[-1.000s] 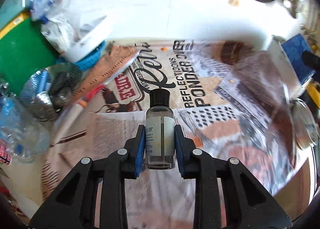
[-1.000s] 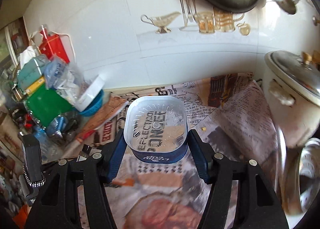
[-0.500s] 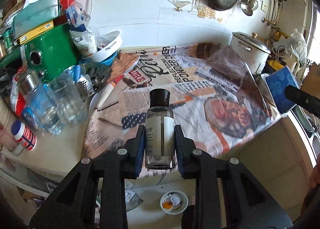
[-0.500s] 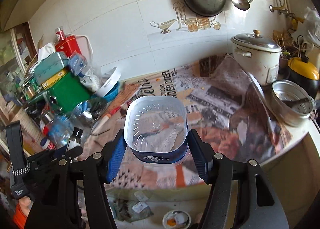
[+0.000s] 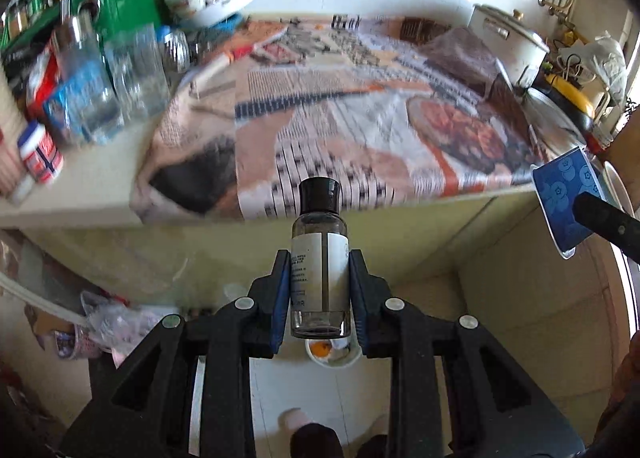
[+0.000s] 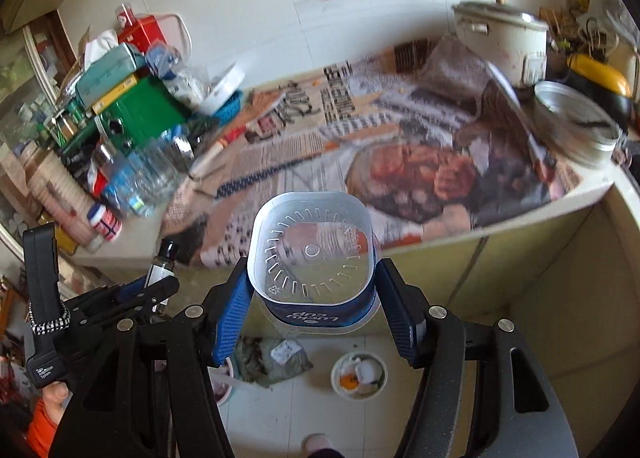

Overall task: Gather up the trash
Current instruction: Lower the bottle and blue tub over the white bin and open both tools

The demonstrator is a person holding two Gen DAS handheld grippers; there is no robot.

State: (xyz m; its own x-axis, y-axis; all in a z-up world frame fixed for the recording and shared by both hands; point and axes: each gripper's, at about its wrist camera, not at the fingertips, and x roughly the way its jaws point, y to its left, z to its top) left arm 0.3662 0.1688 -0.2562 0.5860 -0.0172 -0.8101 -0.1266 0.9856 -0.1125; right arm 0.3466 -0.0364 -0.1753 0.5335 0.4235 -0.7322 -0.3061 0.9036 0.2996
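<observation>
Newspapered counter [image 5: 360, 106] upper frame. Left gripper [image 5: 320, 290] pinching bottle [image 5: 319, 258] centre; right gripper [image 6: 312, 298] clamping plastic cup [image 6: 312, 258]. Best lowered over floor bowl [image 6: 358, 376] before releasing.

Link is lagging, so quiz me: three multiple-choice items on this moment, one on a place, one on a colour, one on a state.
1. Where is the white bowl of scraps?
A. on the counter
B. on the floor
C. inside the pot

2. What colour is the cap of the small bottle?
A. black
B. red
C. white

3. The left gripper is
A. open and empty
B. shut on the bottle
C. out of view

Answers:
1 B, it sits on floor tiles below the counter edge.
2 A, the cap is dark.
3 B, both pads press its sides.
</observation>
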